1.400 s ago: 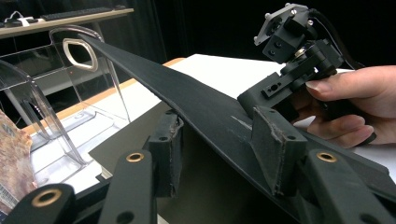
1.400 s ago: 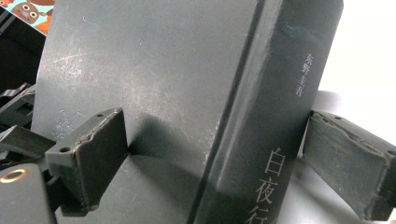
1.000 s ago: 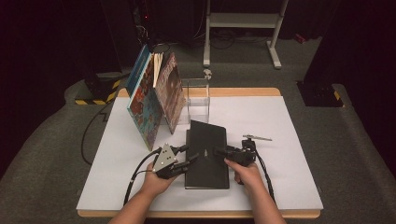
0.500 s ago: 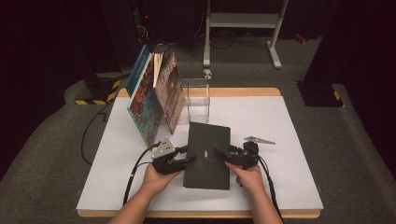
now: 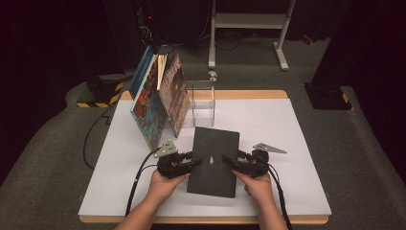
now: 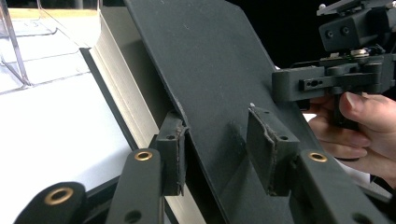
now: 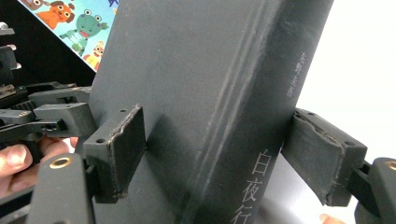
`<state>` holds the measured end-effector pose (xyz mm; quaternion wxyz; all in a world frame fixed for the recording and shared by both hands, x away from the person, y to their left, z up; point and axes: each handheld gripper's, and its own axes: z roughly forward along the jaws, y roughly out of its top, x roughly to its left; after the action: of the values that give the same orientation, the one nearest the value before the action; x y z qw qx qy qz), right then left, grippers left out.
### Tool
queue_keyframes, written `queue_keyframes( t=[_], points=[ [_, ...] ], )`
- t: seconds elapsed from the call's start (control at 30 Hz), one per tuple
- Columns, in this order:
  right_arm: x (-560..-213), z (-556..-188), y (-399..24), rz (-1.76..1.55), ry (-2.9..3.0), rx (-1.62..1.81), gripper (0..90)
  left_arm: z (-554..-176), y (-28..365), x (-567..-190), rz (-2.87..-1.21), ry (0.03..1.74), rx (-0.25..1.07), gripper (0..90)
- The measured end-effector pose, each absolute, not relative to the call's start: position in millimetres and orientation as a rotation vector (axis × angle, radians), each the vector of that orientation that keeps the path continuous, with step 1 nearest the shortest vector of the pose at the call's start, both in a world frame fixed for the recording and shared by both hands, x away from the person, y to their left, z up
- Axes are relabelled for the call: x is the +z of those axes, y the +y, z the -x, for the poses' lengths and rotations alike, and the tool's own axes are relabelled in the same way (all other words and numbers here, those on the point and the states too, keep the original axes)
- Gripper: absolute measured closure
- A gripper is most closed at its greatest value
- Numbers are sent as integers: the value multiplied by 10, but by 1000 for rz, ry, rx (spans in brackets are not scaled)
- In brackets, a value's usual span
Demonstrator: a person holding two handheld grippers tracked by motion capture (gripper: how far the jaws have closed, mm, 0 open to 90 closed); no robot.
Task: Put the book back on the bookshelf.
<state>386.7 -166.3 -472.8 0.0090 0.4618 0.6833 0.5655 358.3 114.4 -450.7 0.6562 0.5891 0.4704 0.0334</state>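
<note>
Holding a black hardcover book (image 5: 213, 160) from both sides, you have it near the front middle of the white table (image 5: 297, 124), its long axis running away from you toward the clear acrylic stand (image 5: 203, 100) just beyond its far edge. In the high view the cover faces up and a small pale mark sits near its centre; the far end leans slightly to the right. Your left gripper (image 5: 194, 163) comes in over the book's left edge. In the left gripper view the front cover is lifted off the cream page block, and one jaw sits against the page edges under that cover while the other rests on top of the cover; the jaws have just been closing, with the cover between them, and the lower pad (image 6: 173, 158) touches the cover's edge. Whether both pads press firmly I cannot tell. Your right gripper (image 5: 230, 165) straddles the spine side. In the right gripper view the spine with pale printed characters runs up between the jaws; the left pad (image 7: 123, 149) lies against the cover and the right pad (image 7: 322, 158) stands just off the spine, so this grip looks loose. Those jaws have just been closing around the book. To the left of the black book, picture books (image 5: 158, 100) stand leaning, their colourful covers facing outward.
</note>
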Motion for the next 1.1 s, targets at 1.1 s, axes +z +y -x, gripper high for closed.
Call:
queue_keyframes(
  t=[1.1],
  points=[
    [-4606,-3745,-1701,-1387,2059,1799,288,-3520,1095,-4392,-1336,1034,124,613]
  ],
)
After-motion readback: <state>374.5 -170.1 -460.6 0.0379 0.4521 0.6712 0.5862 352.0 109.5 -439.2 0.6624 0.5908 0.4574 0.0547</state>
